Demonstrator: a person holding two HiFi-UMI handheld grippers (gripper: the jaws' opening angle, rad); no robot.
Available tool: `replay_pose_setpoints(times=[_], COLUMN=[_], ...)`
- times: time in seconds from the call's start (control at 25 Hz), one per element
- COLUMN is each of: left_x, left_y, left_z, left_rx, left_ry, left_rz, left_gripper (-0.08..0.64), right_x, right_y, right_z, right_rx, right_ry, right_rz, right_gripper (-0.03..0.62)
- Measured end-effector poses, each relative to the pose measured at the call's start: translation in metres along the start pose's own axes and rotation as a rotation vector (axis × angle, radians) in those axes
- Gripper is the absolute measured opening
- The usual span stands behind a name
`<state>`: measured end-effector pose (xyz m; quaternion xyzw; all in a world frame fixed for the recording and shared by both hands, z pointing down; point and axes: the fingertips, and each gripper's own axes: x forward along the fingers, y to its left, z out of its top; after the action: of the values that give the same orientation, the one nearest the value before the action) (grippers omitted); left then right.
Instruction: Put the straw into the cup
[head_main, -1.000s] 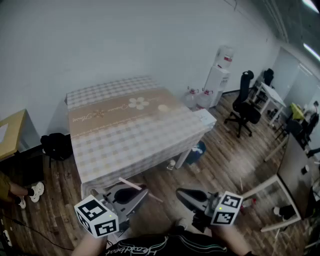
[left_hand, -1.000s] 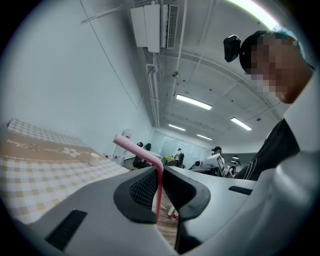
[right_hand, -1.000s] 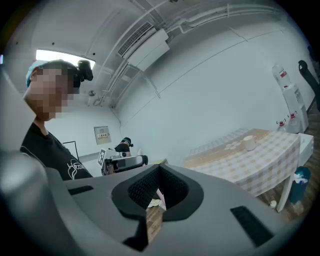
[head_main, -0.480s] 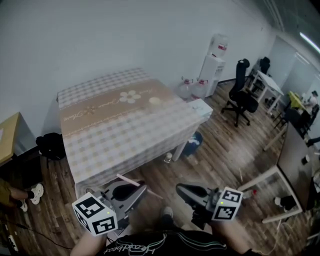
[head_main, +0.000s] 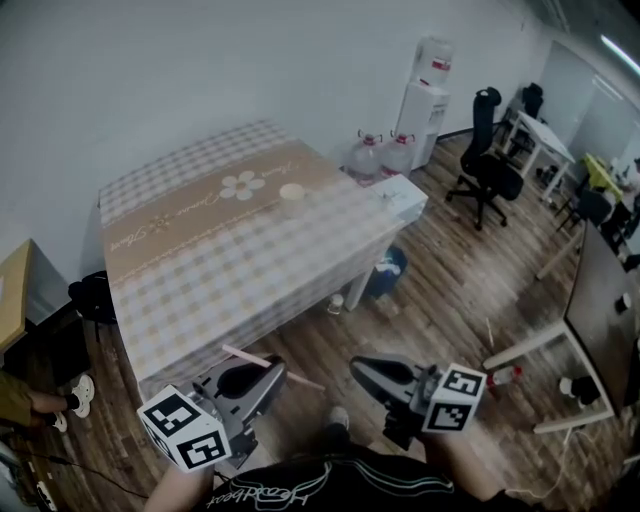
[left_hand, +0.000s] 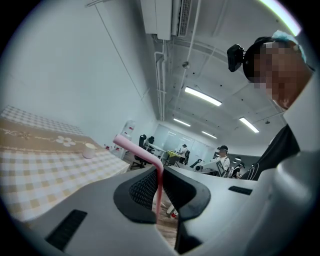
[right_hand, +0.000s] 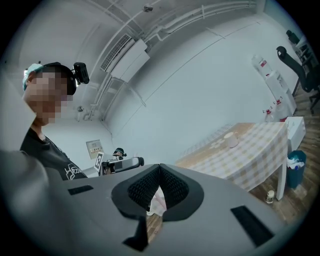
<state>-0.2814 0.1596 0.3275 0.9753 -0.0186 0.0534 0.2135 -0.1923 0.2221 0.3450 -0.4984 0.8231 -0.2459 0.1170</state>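
Observation:
A small white cup (head_main: 291, 192) stands on the far right part of the checked table (head_main: 200, 290); it shows too as the cup (left_hand: 89, 150) and the cup (right_hand: 231, 140). My left gripper (head_main: 278, 372) is low in the head view, short of the table's near edge, shut on a pink bendy straw (head_main: 262, 360). In the left gripper view the straw (left_hand: 159, 187) rises between the shut jaws of the gripper (left_hand: 159, 172) and bends left. My right gripper (head_main: 357, 368) is beside it, shut and empty; its jaws (right_hand: 159, 170) meet at the tips.
A white box (head_main: 402, 196) lies on the table's right corner, a blue bin (head_main: 388, 272) below it. A water dispenser (head_main: 425, 85) and bottles (head_main: 383, 155) stand by the wall, an office chair (head_main: 487, 185) to the right. A black bag (head_main: 90, 297) lies left.
The table has slid left and a little nearer in the head view, and the cup shows more clearly. Both grippers keep their pose; the straw stays gripped.

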Motion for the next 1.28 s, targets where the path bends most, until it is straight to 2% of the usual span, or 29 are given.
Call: replay_pose_setpoints(times=[0.2,0.56,0.92,1.28], left_x=[0.107,0.212,0.237,0.253], left_y=[0.013,0.036,0.044,0.058], left_z=[0.014,0.036,0.045,0.041], left_rx=[-0.016,-0.014,0.022,0.006], left_ry=[0.015,0.035,0.041,0.067], left_rz=[0.007,0.019,0.03,0.008], left_gripper=[0.028,0.026,0.028,0.026], right_x=[-0.035,-0.051,-0.057,-0.051], right_y=[-0.09,-0.182,-0.205,-0.227], right_z=[0.054,0.104,0.126,0.126], right_rx=[0.002,0.012,-0.013,0.01], right_ry=[-0.022,-0.028,-0.052,-0.048], right_rz=[-0.002,0.009,0.021,0.007], right_gripper=[0.012,0.012,0.012,0.012])
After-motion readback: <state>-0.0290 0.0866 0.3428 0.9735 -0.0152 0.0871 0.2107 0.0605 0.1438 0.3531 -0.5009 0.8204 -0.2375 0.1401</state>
